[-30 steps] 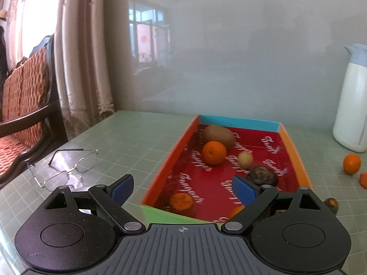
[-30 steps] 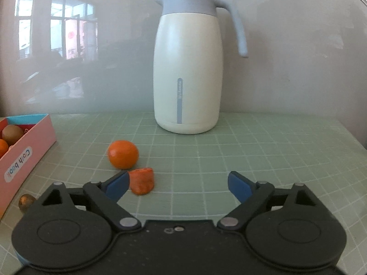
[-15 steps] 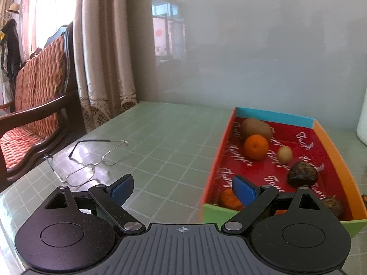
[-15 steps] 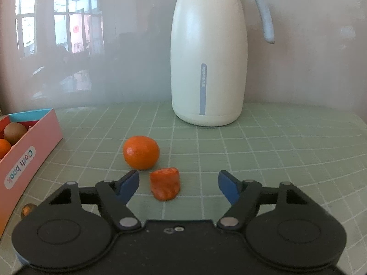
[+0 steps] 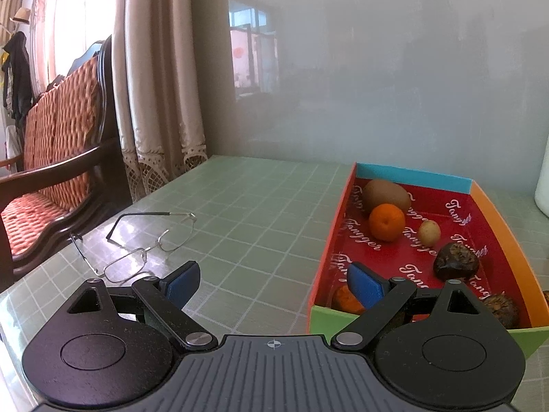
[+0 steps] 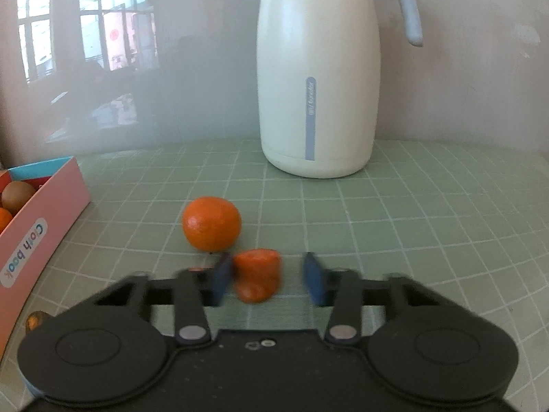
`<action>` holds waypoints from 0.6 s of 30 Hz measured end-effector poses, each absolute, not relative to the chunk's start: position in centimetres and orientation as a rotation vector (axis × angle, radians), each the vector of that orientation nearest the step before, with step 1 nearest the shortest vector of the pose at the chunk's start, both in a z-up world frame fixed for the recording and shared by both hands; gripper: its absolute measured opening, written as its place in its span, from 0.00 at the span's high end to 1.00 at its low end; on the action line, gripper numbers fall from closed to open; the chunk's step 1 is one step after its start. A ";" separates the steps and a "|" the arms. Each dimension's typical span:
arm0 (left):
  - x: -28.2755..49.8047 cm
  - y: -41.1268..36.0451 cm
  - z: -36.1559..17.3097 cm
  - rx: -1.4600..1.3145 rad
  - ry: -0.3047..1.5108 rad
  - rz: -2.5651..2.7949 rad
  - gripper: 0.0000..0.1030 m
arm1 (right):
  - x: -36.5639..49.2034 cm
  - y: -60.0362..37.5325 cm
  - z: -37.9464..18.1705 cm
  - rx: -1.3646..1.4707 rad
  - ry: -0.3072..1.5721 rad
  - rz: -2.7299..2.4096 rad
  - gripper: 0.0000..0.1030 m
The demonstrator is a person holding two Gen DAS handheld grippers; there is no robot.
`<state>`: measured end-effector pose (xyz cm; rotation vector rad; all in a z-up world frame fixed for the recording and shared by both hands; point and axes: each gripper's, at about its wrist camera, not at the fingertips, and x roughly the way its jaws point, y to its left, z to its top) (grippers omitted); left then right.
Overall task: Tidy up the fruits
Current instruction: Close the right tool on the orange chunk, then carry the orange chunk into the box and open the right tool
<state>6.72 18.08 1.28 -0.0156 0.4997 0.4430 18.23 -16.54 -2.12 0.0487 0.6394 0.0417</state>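
My right gripper (image 6: 266,281) points forward and down at the green gridded table (image 6: 429,240). Its jaws are blurred because they have just been closing, and the orange fruit piece (image 6: 257,278) sits between them. The piece is slightly left of the midline. The left pad appears to be against its side, while a sliver of table shows between the piece and the right pad. I judge the grip not yet complete.

The piece is broad and flat at its far end and tapers towards me. Its long axis runs along the fingers, so the pads close across its narrow width, which suits the pinch.

A whole mandarin (image 6: 211,223) lies just beyond the left fingertip, near the piece, and a nudge could roll it. A white jug (image 6: 315,86) stands further ahead, well apart.

The fruit box (image 6: 41,213) lies to the left of this gripper, so the carry will go leftwards.

My left gripper (image 5: 272,283) is spread wide and holds nothing. It hovers over bare table with the box at its right, so the right hand is clearly nearer the piece.
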 end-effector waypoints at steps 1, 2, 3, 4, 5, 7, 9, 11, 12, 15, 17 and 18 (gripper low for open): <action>6.7 18.1 1.3 -0.016 0.500 0.443 0.11 | 18.2 -16.4 -2.1 0.042 0.638 0.038 0.72; 6.7 18.1 1.3 -0.017 0.500 0.443 0.11 | 18.1 -16.5 -2.1 0.045 0.639 0.040 0.72; 6.7 18.0 1.4 -0.018 0.499 0.442 0.11 | 18.1 -16.5 -2.1 0.047 0.640 0.042 0.72; 6.7 18.0 1.4 -0.018 0.499 0.441 0.11 | 18.0 -16.5 -2.0 0.045 0.641 0.043 0.72; 6.7 17.9 1.4 -0.018 0.497 0.441 0.11 | 17.9 -16.5 -2.0 0.043 0.641 0.044 0.72; 6.5 17.8 1.5 -0.019 0.493 0.438 0.11 | 17.7 -16.7 -1.9 0.044 0.637 0.046 0.72; 6.3 17.6 1.6 -0.019 0.488 0.437 0.11 | 17.5 -16.9 -1.6 0.047 0.633 0.045 0.72; 6.2 17.4 1.7 -0.021 0.486 0.432 0.11 | 17.2 -17.0 -1.2 0.049 0.624 0.045 0.72; 6.1 17.2 1.7 -0.020 0.485 0.431 0.11 | 17.0 -17.1 -1.0 0.048 0.619 0.046 0.72; 5.8 16.7 2.0 -0.019 0.477 0.427 0.11 | 16.5 -17.2 -0.2 0.047 0.604 0.050 0.72; 5.6 16.5 2.1 -0.020 0.473 0.425 0.11 | 16.1 -17.2 0.4 0.047 0.592 0.054 0.72; 5.4 16.3 2.2 -0.020 0.471 0.424 0.11 | 15.9 -17.3 0.7 0.047 0.586 0.056 0.72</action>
